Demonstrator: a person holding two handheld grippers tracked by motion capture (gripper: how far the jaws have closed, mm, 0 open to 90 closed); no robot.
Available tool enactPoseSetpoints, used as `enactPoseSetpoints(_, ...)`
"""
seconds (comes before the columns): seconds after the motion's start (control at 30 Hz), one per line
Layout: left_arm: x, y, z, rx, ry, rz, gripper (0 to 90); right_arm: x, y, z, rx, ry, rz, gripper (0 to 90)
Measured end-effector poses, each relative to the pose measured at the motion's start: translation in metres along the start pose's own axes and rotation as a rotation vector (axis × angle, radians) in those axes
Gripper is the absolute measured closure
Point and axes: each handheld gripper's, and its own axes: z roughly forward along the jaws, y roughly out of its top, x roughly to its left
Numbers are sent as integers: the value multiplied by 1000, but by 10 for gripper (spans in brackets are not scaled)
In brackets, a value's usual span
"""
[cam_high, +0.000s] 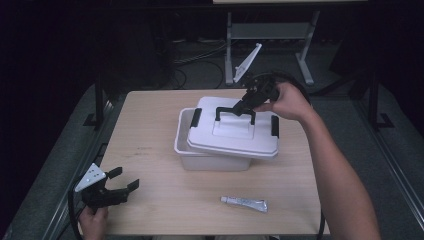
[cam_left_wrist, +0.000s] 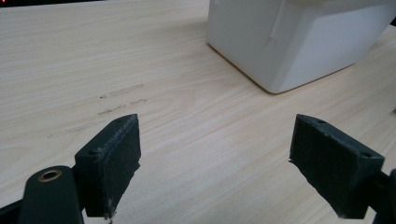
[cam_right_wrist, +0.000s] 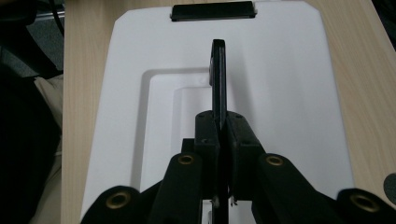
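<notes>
The right gripper (cam_high: 243, 107) has its jaws clamped on the black handle (cam_right_wrist: 219, 79) of the white lid (cam_high: 235, 131), which sits askew over the white box (cam_high: 186, 145). At the table's (cam_high: 150, 130) seven o'clock corner, the left gripper (cam_high: 122, 181) rests with jaws wide and nothing between them.

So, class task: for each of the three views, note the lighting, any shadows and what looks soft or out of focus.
High view: table lit, surroundings almost black, lid overexposed. Left gripper view: even light, near tongs slightly soft, box casts a faint shadow. Right gripper view: lid bright, handle sharp, tongs dark with little detail.
</notes>
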Motion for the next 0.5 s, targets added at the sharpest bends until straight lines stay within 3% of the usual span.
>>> enactPoseSetpoints(0.5, -1, 0, 0, -3, 4, -3, 156, 13, -43, -30, -19, -48, 48, 839)
